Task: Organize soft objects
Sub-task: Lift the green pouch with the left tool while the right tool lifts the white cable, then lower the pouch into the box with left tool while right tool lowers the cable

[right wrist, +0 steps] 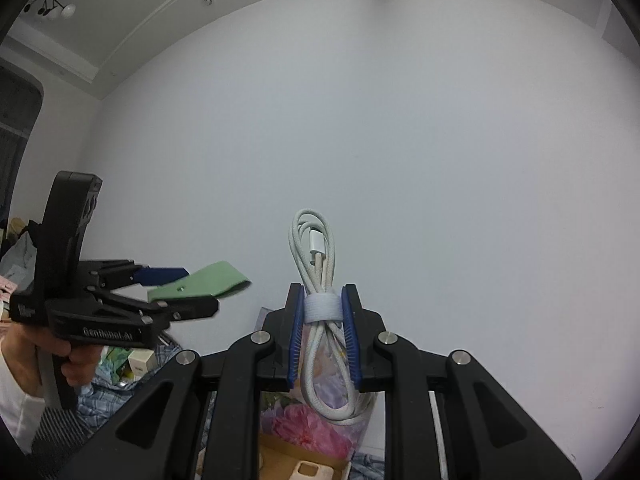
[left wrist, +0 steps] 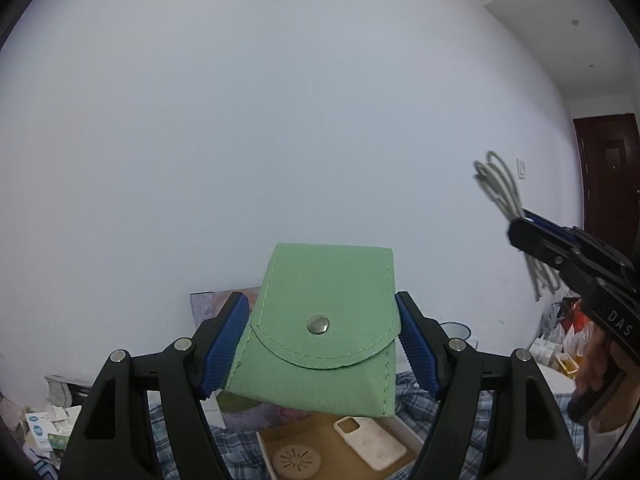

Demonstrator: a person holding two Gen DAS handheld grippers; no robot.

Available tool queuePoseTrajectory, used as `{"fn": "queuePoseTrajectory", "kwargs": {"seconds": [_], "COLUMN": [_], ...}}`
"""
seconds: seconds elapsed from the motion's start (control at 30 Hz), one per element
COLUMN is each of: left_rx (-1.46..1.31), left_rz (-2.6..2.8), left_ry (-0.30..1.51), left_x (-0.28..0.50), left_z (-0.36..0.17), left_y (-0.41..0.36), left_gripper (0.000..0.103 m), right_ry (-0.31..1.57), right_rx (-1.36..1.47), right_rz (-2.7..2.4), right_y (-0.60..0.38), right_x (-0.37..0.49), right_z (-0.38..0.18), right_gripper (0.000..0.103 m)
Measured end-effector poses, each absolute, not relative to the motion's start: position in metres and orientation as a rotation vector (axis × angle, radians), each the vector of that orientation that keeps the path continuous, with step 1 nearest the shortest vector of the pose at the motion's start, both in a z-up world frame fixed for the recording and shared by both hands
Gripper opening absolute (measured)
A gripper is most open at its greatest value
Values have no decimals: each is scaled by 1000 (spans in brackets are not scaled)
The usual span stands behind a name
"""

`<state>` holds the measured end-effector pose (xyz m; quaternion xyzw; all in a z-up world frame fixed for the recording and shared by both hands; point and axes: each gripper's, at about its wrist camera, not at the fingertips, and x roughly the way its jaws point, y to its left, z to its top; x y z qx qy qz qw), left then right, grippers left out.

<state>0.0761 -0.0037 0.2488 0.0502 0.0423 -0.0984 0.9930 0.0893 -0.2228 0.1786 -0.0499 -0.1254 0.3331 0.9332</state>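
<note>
A green felt pouch (left wrist: pixel 324 344) with a metal snap on its flap is held level in the air by my left gripper (left wrist: pixel 322 340), whose blue pads press on its two side edges. The same pouch (right wrist: pixel 200 282) shows edge-on at the left of the right wrist view, in the left gripper (right wrist: pixel 180 288). My right gripper (right wrist: pixel 322 332) is shut on a coiled white braided cable (right wrist: pixel 320 280), gripped at its pale strap, with the loops standing up and hanging down. That cable (left wrist: pixel 500 188) and the right gripper (left wrist: pixel 524 224) appear at the right of the left wrist view.
Below lies an open cardboard box (left wrist: pixel 280 440) holding a white phone case (left wrist: pixel 370 442) and a round tan disc (left wrist: pixel 297 460), on plaid blue cloth (left wrist: pixel 180 436). A floral sheet (right wrist: pixel 296 424) leans at the white wall. Clutter (left wrist: pixel 44 428) sits at the left, bags (left wrist: pixel 564 320) and a dark door (left wrist: pixel 604 168) at the right.
</note>
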Motion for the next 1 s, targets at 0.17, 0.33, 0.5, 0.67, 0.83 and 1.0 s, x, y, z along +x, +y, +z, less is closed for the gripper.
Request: {"fn": "queuePoseTrajectory", "kwargs": {"seconds": [0.17, 0.33, 0.5, 0.67, 0.83, 1.0], "left_rx": [81, 78, 80, 90, 95, 113], "left_rz": [-189, -180, -177, -177, -185, -166], "left_ry": [87, 123, 178, 231, 279, 313], "left_x": [86, 94, 114, 135, 145, 160], "left_z": [245, 231, 214, 195, 180, 164], "left_y": [-4, 1, -1, -4, -3, 2], "left_gripper": [76, 76, 76, 75, 76, 75], "right_ry": [-232, -176, -138, -77, -26, 32], "right_rx": [-71, -60, -59, -58, -67, -85], "right_rz": [709, 726, 725, 728, 735, 748], "right_y": [-209, -203, -192, -183, -170, -157], "right_x": [107, 125, 145, 164, 173, 187], "right_z": [182, 174, 159, 146, 142, 132], "right_gripper": [18, 18, 18, 18, 18, 18]}}
